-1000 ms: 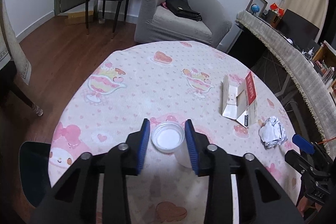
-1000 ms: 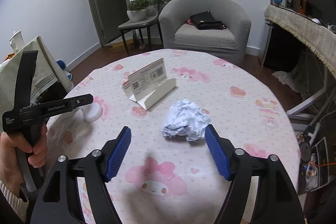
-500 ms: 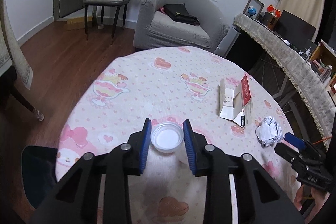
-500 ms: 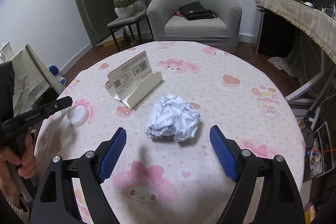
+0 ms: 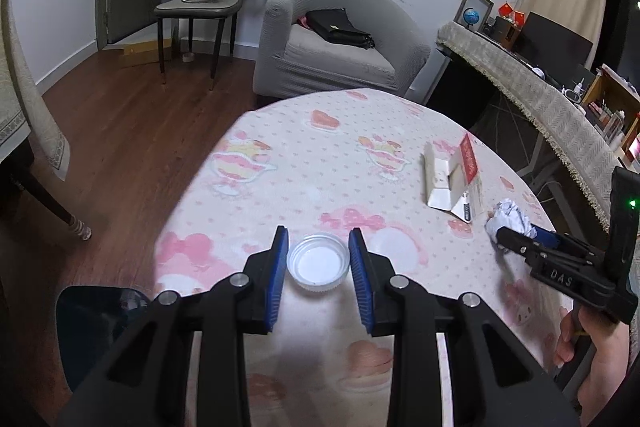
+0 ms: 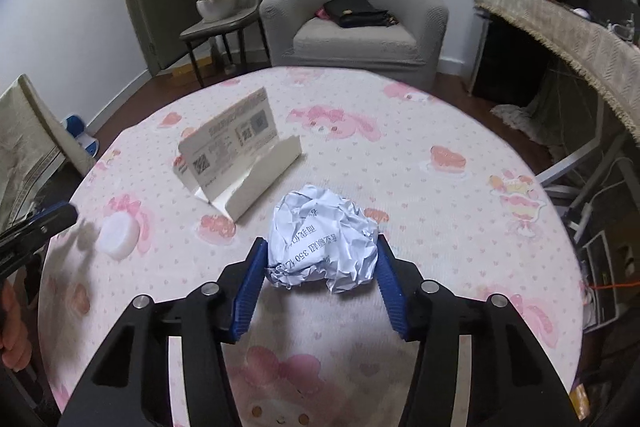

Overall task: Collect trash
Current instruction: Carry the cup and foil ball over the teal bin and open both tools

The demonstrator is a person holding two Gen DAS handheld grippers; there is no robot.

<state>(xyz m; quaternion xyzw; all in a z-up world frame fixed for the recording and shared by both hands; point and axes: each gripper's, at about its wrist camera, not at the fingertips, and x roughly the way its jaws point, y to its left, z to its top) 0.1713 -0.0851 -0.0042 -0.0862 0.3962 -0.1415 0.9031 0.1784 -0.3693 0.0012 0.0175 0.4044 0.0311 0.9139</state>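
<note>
My left gripper (image 5: pixel 318 233) is shut on a white round plastic lid (image 5: pixel 319 264), its blue pads against the rim on both sides, just above the pink cartoon tablecloth (image 5: pixel 320 163). In the right wrist view that lid (image 6: pixel 119 237) shows at the left, beside the left gripper's tip (image 6: pixel 60 215). A crumpled ball of printed white paper (image 6: pixel 324 243) lies on the cloth between the jaws of my right gripper (image 6: pixel 320 243). The jaws are closing, and both pads touch the ball's sides. The left wrist view has the right gripper (image 5: pixel 516 233) at the paper ball (image 5: pixel 510 217), held by a hand.
An opened white cardboard carton (image 6: pixel 240 163) with QR codes stands beyond the paper ball. A dark blue object (image 5: pixel 96 331) sits below the table's near left edge. Behind the round table are a grey armchair (image 6: pixel 356 27), a chair with a plant (image 6: pixel 224 7) and a draped sideboard (image 6: pixel 560 27).
The right gripper moved forward until the paper ball sat between its fingers, and its jaws narrowed onto it. The left gripper, still holding the lid, shifted slightly.
</note>
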